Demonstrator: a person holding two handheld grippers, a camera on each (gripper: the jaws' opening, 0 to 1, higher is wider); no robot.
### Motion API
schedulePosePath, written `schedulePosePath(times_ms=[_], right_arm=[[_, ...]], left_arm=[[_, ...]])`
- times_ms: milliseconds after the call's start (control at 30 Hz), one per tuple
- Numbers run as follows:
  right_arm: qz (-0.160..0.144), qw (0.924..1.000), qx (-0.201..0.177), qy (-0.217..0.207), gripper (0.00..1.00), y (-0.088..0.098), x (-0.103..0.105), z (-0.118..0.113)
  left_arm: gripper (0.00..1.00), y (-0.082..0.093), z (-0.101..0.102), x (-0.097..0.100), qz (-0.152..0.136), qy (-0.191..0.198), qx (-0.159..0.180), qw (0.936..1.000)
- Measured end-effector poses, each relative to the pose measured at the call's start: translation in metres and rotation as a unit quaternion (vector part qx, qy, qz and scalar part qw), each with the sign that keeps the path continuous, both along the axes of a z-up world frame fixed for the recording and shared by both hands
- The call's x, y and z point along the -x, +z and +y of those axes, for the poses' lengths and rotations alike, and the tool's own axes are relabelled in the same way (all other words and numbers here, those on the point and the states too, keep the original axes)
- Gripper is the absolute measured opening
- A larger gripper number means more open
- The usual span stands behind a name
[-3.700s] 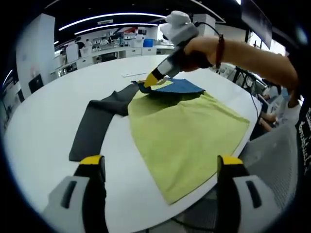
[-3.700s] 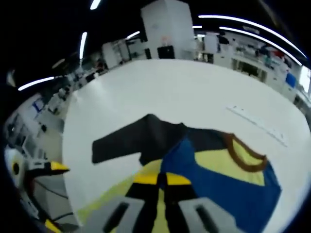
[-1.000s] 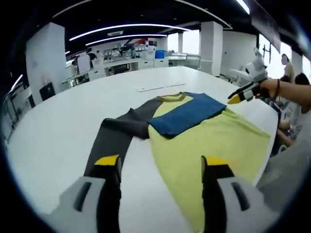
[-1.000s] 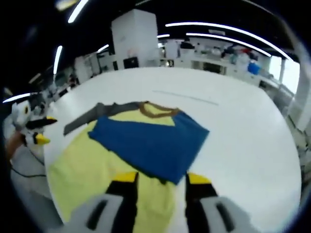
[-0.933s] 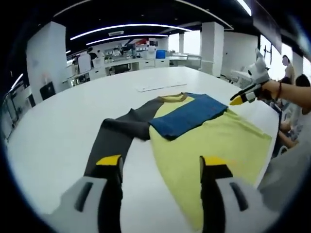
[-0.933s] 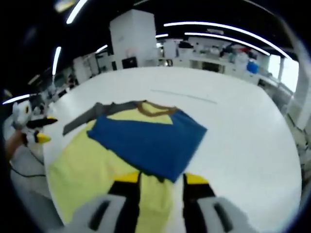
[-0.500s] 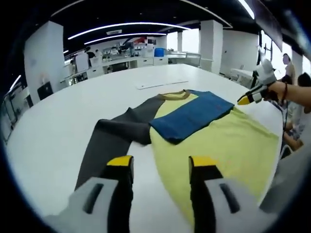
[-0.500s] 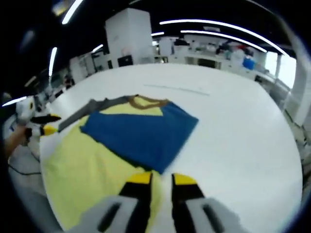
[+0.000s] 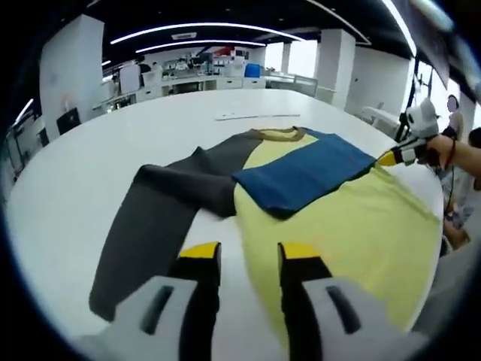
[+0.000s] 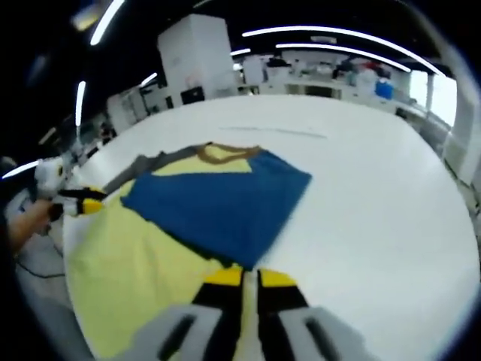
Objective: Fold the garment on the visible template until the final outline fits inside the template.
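Observation:
The garment lies flat on the white table (image 9: pixel 68 173). It has a yellow body (image 9: pixel 353 226), a blue sleeve (image 9: pixel 308 169) folded across the chest, a dark grey sleeve (image 9: pixel 150 218) stretched out sideways and a brown collar (image 9: pixel 279 134). My left gripper (image 9: pixel 249 253) hovers open over the yellow body's side edge, near the grey sleeve. My right gripper (image 10: pixel 250 278) has its jaws pressed together on the yellow body's (image 10: pixel 143 256) opposite side edge, just below the blue sleeve (image 10: pixel 218 199). The right gripper (image 9: pixel 398 154), held by a hand, also shows from the left gripper view.
A thin pale strip (image 9: pixel 252 115) lies on the table beyond the collar. The left gripper (image 10: pixel 83 201) and the hand holding it show at the table's rim. White desks and pillars (image 10: pixel 192 56) stand far behind. A person (image 9: pixel 458 128) stands at the right.
Both cameras have moved closer to the garment. The left jaws have narrowed but stay apart. The right jaws have come together on the garment's side edge.

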State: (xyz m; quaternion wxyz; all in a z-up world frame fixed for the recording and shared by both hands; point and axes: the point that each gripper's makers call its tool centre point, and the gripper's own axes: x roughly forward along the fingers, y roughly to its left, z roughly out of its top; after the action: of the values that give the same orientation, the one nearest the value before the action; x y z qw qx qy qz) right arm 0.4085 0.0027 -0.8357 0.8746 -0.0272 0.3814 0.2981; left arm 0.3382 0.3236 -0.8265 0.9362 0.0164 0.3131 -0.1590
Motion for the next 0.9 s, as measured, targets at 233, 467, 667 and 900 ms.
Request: schedulePosePath(times_ms=[233, 467, 667, 900], right_arm=[[0.013, 0.9994, -0.025, -0.019, 0.00, -0.005, -0.004, -0.002], [0.008, 0.9995, -0.021, -0.020, 0.00, -0.004, -0.004, -0.004], [-0.004, 0.9996, -0.001, -0.026, 0.00, -0.002, -0.006, -0.012], [-0.011, 0.9991, 0.030, -0.027, 0.00, -0.004, -0.007, -0.020]], left_arm=[[0.19, -0.007, -0.004, -0.001, 0.019, -0.003, 0.008, 0.9998], [0.09, -0.008, -0.005, 0.001, 0.026, -0.006, -0.005, 0.9996], [0.00, -0.010, -0.005, 0.002, 0.034, 0.000, -0.002, 0.9994], [0.00, -0.012, -0.003, 0.003, 0.036, 0.009, -0.006, 0.9993]])
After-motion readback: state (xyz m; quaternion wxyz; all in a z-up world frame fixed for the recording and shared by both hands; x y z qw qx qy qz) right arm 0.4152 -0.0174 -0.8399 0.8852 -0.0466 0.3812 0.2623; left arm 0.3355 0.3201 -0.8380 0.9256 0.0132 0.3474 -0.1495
